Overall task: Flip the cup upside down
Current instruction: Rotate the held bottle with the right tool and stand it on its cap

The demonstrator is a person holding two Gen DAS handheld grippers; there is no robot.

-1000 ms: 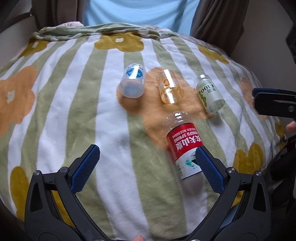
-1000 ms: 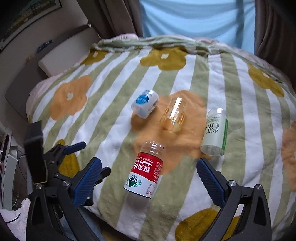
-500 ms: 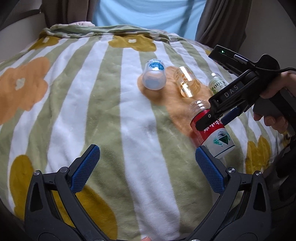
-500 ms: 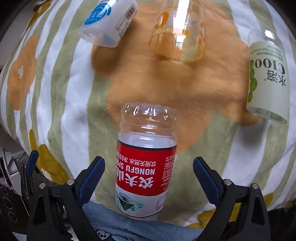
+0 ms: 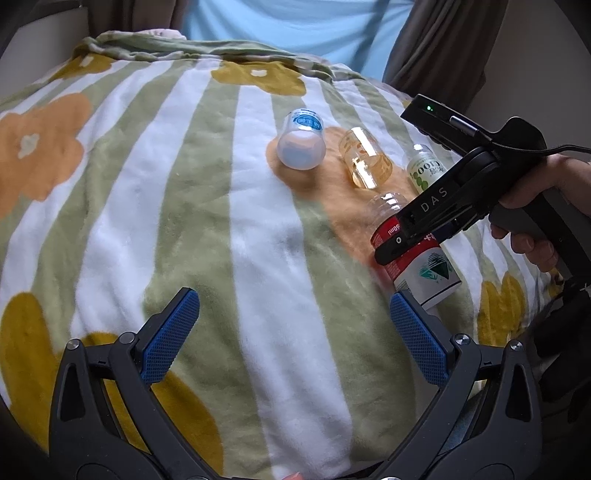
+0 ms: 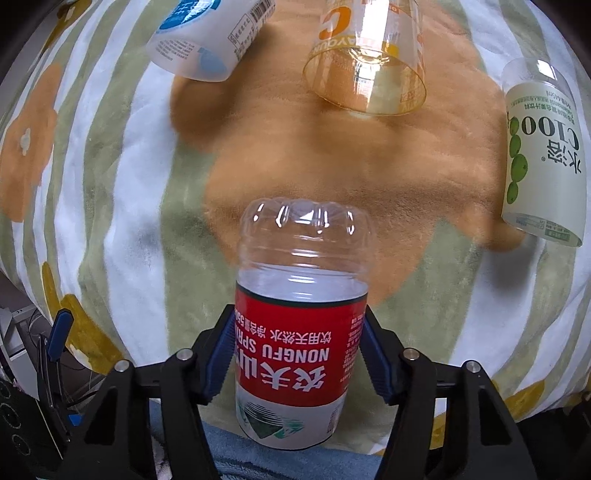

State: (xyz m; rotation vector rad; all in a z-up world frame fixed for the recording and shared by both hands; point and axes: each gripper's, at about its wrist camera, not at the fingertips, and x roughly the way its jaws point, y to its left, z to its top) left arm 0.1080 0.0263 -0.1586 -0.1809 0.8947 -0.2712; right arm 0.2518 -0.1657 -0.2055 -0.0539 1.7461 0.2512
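A clear cut-off bottle cup with a red Nongfu Spring label [image 6: 299, 332] lies on its side on the striped flower blanket [image 6: 110, 166], closed clear end pointing away from me. My right gripper [image 6: 298, 317] is shut on it, blue pads pressing both sides of the red label. The left wrist view shows the same cup [image 5: 424, 266] at the right, with the right gripper [image 5: 406, 236] clamped across it and a hand [image 5: 535, 206] on the handle. My left gripper [image 5: 291, 299] hangs open over bare blanket, holding nothing.
Three more cups lie on their sides beyond the red one: a white cup with a blue label [image 6: 210, 37], a clear amber cup [image 6: 369, 59] and a green-labelled C100 cup [image 6: 543, 158]. The blanket drops off at the near edge. A person in light blue sits behind [image 5: 295, 22].
My right gripper has moved down onto the red-labelled cup and shut on its label; half a second ago its jaws were wide apart. The left gripper has shifted left, staying open.
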